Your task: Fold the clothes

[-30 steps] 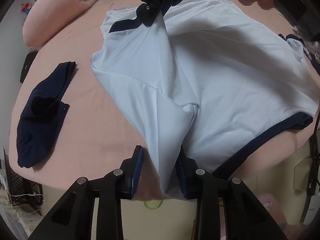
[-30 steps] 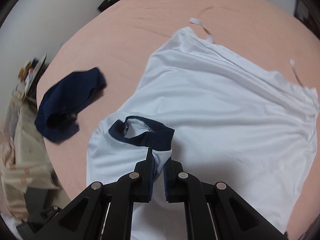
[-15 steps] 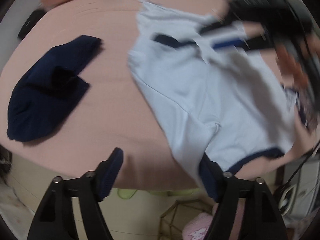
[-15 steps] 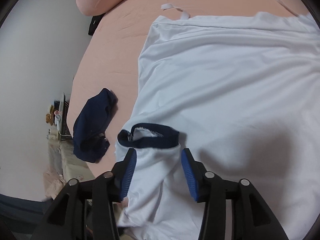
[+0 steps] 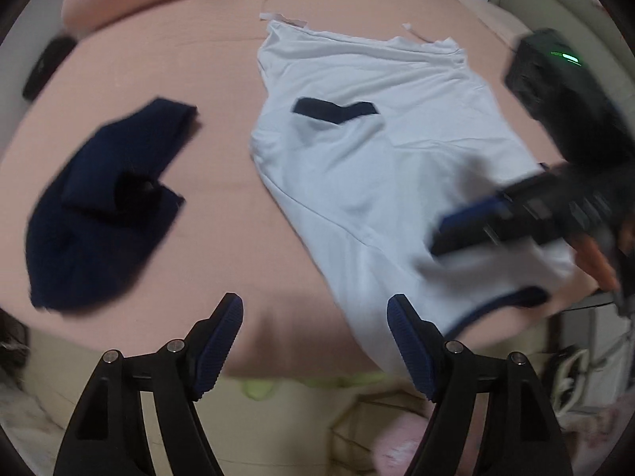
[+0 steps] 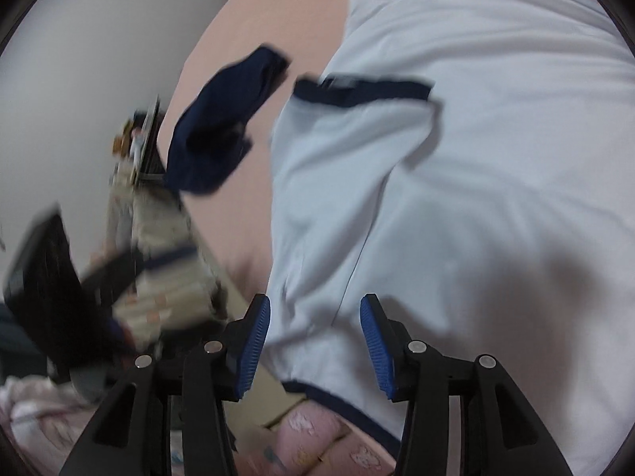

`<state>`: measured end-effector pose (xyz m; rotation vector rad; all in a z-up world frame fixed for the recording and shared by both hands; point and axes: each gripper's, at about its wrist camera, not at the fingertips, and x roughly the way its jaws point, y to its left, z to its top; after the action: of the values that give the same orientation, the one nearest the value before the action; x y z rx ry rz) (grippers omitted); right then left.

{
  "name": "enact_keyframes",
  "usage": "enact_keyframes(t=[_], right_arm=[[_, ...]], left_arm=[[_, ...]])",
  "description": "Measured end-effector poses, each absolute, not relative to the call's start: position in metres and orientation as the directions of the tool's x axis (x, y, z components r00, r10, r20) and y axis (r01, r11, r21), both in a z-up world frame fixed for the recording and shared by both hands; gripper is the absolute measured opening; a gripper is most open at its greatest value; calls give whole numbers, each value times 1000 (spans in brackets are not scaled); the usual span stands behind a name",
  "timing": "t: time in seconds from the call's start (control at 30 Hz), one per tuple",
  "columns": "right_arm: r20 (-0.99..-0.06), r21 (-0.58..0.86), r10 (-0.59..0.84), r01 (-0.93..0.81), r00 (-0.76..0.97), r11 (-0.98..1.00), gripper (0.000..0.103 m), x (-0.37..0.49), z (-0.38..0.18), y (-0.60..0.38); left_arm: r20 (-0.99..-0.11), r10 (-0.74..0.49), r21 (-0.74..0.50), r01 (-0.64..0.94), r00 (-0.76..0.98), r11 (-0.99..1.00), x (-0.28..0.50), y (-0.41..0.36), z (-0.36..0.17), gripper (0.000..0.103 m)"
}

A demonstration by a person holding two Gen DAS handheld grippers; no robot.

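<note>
I can't read a single word, number, label or brand mark in either view. The white shirt (image 5: 381, 166), lying across the middle and right of the left wrist view, is plain cloth with dark trim and no print that I can make out. The clutter (image 6: 147, 158) at the left edge of the right wrist view might carry printing, but it is too blurred for me to tell any letters.

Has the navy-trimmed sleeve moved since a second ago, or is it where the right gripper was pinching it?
Yes. The navy-trimmed sleeve now lies flat, folded onto the white shirt. Against the navy garment, unmoved on the pink sheet, it has dropped from the raised pinch.
</note>
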<state>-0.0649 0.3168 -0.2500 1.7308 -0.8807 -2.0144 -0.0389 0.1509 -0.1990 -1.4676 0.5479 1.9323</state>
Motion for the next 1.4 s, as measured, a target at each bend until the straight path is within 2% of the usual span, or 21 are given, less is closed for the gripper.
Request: enact_keyframes(t=[0.37, 0.67, 0.73, 0.77, 0.8, 1.0, 1.1, 1.23, 1.4], right_arm=[[-841, 510, -473, -95, -262, -855, 47, -64, -238, 297], [-857, 503, -485, -80, -173, -860, 46, -62, -257, 284], [-880, 460, -446, -63, -163, -886, 37, -63, -259, 281], [-900, 419, -407, -54, -156, -906, 23, -64, -259, 278], [-913, 391, -380, -52, -151, -919, 14, -64, -260, 276], [-937, 326, -314, -60, -156, -944, 13, -62, -262, 268], [-949, 290, -281, -48, -146, -956, 8, -59, -260, 260], [-948, 312, -307, -56, -79, -948, 6, -53, -267, 247], [-955, 292, -292, 0, -61, -956, 6, -44, -267, 232]], left_arm=[[-964, 235, -102, -636, -127, -764, -97, 157, -223, 74], [-952, 240, -56, -658, -193, -751, -120, 170, -222, 74], [-947, 230, -21, -674, -223, -738, -119, 175, -223, 74], [-945, 227, -5, -683, -236, -730, -117, 177, -223, 74], [-942, 225, 10, -692, -248, -721, -115, 180, -224, 74], [-926, 182, 117, -711, -330, -693, -112, 193, -231, 74], [-919, 128, 180, -686, -372, -705, -120, 194, -234, 72], [-931, 116, 158, -667, -347, -728, -134, 192, -239, 72], [-926, 85, 190, -650, -367, -736, -141, 190, -242, 72]])
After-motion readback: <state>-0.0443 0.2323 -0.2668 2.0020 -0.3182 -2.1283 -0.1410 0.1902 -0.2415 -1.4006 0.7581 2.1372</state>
